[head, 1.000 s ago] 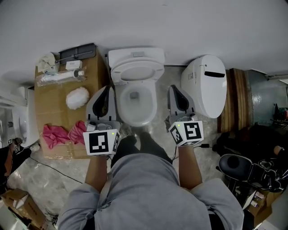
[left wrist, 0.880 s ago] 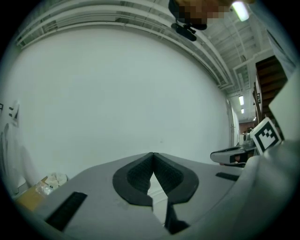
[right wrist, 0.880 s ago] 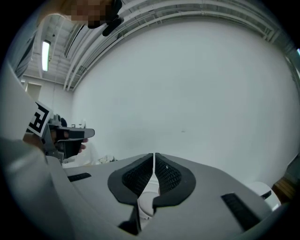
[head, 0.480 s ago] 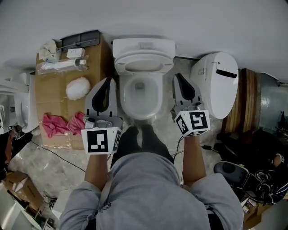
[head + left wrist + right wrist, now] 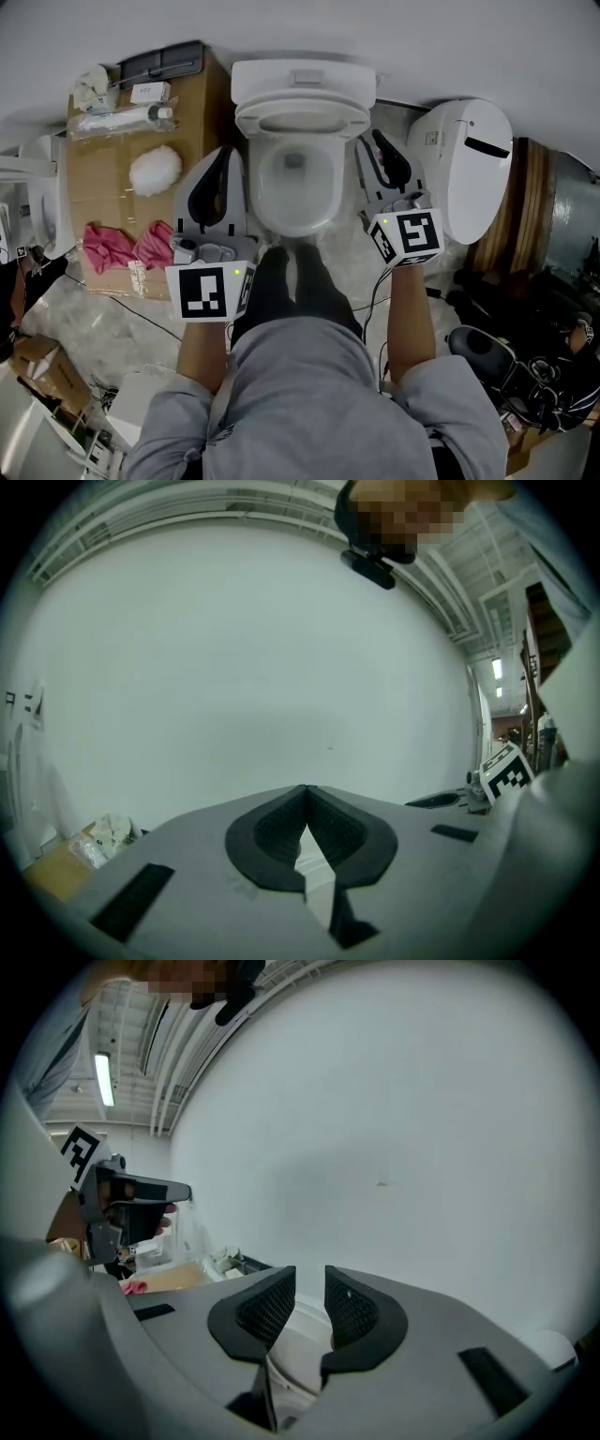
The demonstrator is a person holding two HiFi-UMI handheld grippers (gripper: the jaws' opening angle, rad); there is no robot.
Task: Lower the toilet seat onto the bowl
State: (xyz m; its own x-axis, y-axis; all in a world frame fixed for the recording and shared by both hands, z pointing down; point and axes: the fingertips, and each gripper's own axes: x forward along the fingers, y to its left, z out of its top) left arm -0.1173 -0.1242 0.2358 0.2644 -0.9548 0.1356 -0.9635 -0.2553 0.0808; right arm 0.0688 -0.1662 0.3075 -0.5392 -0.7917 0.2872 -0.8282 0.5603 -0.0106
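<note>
A: Status on the bowl (image 5: 295, 230)?
B: Nothing done yet, imo. Seat (image 5: 302, 120) looks up, leaning back at the tank (image 5: 305, 80). Bowl rim bare below it.
A: Tongs?
B: Both short of the seat, one each side of the bowl. Left gripper (image 5: 306, 794): jaws together, empty. Right gripper (image 5: 310, 1281): jaws opening, nothing btwn them, only white porcelain beyond the gap.
A: What's left?
B: All of it: reach seat, swing it down onto bowl.

White toilet seat raised, bowl uncovered

The toilet seat (image 5: 356, 117), a white oval ring, stands tilted back against the cistern (image 5: 302, 77). In front of it the white bowl (image 5: 295, 228) lies open, showing its grey inside with a dark patch at its centre.
</note>
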